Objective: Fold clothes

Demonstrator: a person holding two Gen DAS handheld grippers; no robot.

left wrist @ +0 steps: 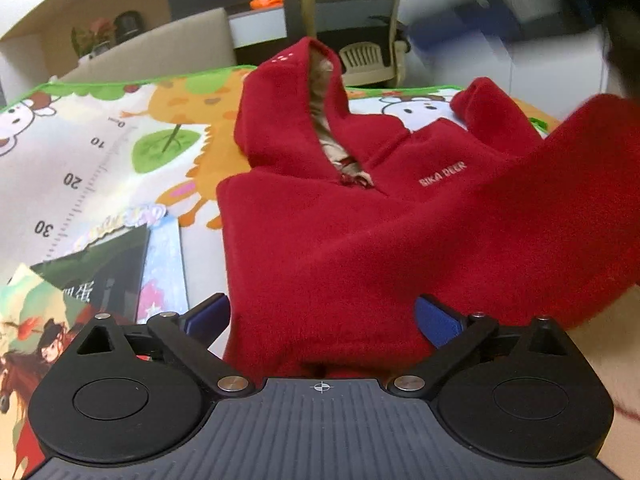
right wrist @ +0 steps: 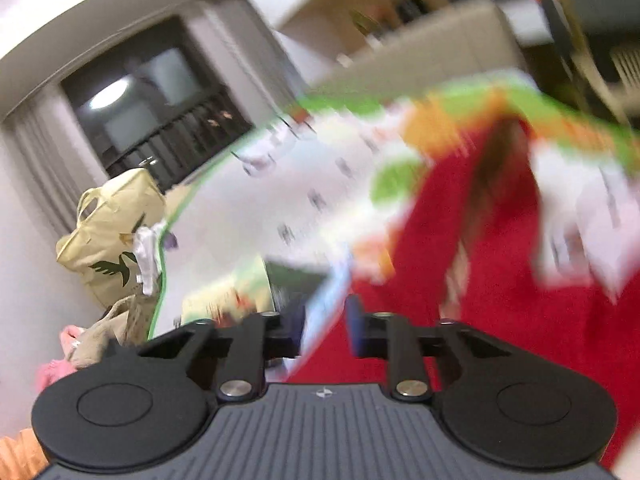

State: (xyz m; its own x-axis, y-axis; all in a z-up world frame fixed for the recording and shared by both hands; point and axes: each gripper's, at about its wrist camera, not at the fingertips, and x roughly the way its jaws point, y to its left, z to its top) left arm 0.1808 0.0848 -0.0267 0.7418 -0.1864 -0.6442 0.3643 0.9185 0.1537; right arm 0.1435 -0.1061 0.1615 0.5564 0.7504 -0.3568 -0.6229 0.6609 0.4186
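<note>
Our left hand-held gripper [left wrist: 322, 318] stands spread around the hem of the red hoodie [left wrist: 360, 220] lying on the cartoon mat [left wrist: 100, 152]; our right hand-held gripper [right wrist: 325, 326], blurred, shows a narrow gap, pinching nothing.

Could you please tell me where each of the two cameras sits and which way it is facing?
Left wrist: on the left gripper, looking forward along the red hoodie toward its hood; wide-apart fingers straddle the hem.
Right wrist: on the right gripper, blurred, tilted, looking across the cartoon play mat toward a yellow bag; its fingers are narrowly apart.
Shared: hoodie and mat.
</note>
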